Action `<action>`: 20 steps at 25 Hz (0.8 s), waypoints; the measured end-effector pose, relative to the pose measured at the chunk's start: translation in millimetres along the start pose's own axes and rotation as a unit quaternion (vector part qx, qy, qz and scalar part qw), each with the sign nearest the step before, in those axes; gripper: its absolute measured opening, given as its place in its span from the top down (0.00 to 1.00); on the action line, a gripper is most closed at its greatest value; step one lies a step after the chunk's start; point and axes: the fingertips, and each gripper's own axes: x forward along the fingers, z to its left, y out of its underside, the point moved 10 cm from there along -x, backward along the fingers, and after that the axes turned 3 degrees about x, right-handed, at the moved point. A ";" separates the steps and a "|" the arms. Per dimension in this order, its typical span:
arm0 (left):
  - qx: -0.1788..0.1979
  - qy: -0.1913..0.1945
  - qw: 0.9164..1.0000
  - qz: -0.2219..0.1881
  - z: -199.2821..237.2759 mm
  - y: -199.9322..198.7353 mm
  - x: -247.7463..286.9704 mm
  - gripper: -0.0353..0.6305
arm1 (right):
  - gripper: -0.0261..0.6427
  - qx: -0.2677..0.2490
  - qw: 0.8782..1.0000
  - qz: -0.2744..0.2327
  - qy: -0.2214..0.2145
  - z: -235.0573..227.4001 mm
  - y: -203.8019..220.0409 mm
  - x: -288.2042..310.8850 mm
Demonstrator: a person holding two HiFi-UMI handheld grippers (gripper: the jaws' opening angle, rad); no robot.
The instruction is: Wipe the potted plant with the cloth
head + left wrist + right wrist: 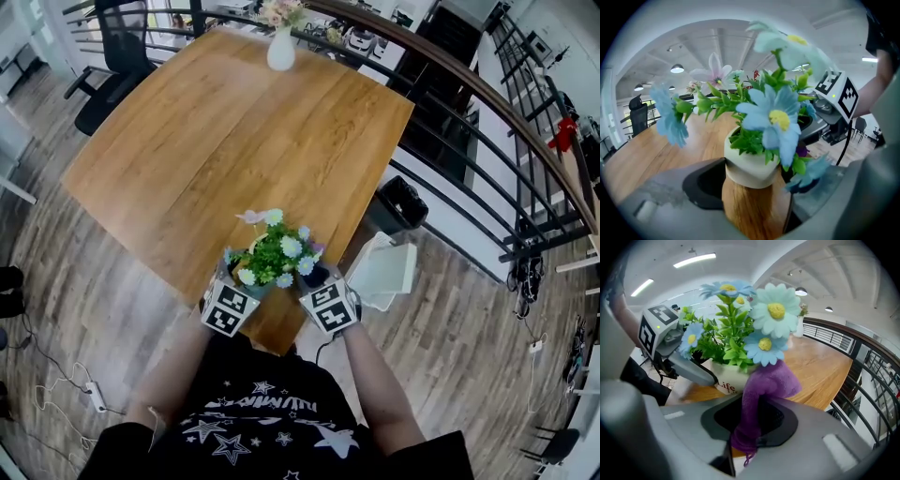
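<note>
The potted plant (274,257) stands at the near corner of the wooden table (234,141); it has green leaves and pale blue and white flowers in a white pot (749,168). My left gripper (246,283) comes at it from the left. In the left gripper view its jaws (750,187) hold the pot's sides, the dark pad (705,183) pressed against the pot. My right gripper (315,279) is on the plant's right side, shut on a purple cloth (761,392). The cloth's upper end bulges up against the pot, just under the flowers (771,310).
A white vase of flowers (281,47) stands at the table's far edge. A black office chair (112,56) is at the far left. A curved railing (487,141) runs along the right, with a black bin (398,206) and a white seat (389,272) beside the table. Cables (89,394) lie on the floor.
</note>
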 end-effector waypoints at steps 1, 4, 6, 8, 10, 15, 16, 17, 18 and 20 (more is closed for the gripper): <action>-0.004 -0.004 1.000 0.001 -1.4 0.0 -0.4 0.37 | 0.84 0.003 1.000 -0.001 -0.001 2.4 0.7 -0.8; -0.016 -0.017 1.000 0.004 -6.0 -0.1 -0.7 0.37 | 0.83 0.005 1.000 -0.003 -0.008 10.8 2.9 -4.1; -0.024 -0.025 0.999 0.003 -9.3 0.9 1.0 0.37 | 0.83 0.003 1.000 -0.005 -0.017 17.1 4.7 -5.8; -0.029 -0.031 0.999 0.006 -11.8 0.1 0.8 0.37 | 0.83 -0.002 1.000 -0.010 -0.030 24.3 6.8 -5.6; -0.031 -0.036 0.999 0.008 -14.1 -0.5 -0.2 0.37 | 0.83 -0.008 0.999 -0.016 -0.038 31.4 7.9 -5.1; -0.038 -0.047 0.998 0.008 -18.5 -0.1 -0.3 0.37 | 0.83 -0.009 0.998 -0.015 -0.052 40.1 9.2 -6.0; -0.039 -0.049 0.998 0.008 -18.4 0.0 0.2 0.37 | 0.83 -0.008 0.998 -0.014 -0.059 42.2 9.3 -5.6; -0.039 -0.050 0.998 0.008 -18.7 0.2 0.7 0.37 | 0.83 -0.009 0.998 -0.013 -0.065 44.5 9.7 -5.2; -0.039 -0.051 0.998 0.010 -19.3 1.0 1.1 0.37 | 0.83 -0.011 0.997 -0.012 -0.070 46.6 10.5 -5.0; -0.044 -0.050 0.998 0.016 -21.2 5.1 1.8 0.37 | 0.83 -0.013 0.997 -0.011 -0.075 49.0 11.3 -5.8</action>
